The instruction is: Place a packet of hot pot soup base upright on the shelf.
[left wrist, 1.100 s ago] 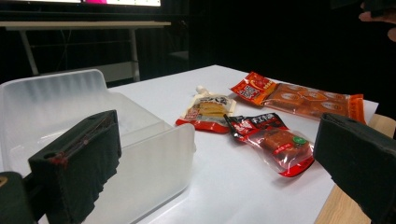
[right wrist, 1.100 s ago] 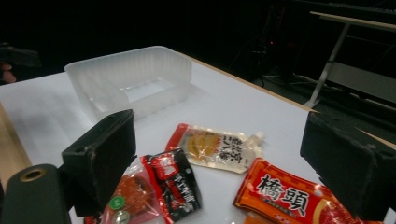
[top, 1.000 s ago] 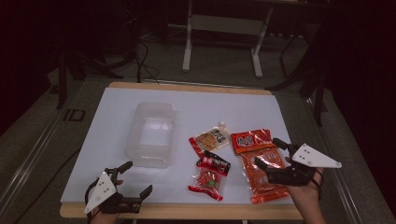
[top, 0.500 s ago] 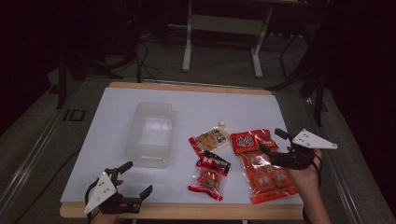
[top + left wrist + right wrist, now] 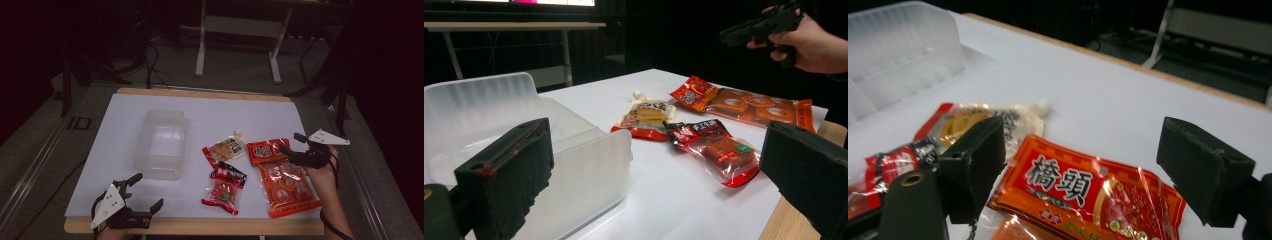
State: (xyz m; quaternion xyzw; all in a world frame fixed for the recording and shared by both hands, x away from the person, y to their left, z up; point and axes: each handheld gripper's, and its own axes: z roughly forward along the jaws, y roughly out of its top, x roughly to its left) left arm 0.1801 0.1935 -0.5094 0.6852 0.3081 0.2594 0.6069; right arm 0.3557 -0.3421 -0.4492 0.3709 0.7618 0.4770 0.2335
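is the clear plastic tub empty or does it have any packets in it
Empty. The clear tub shows bare walls and floor; all three snack packets lie outside on the white table.

Orange pack (image 5: 285, 177) (image 5: 744, 103) (image 5: 1083, 195): long, flat, glossy orange-red snack pack, clear windows showing round pieces, white characters on red top band. Lies flat on table (image 5: 125, 107), right side, top end toward far edge, sealed, just right of small red pack (image 5: 225, 187).
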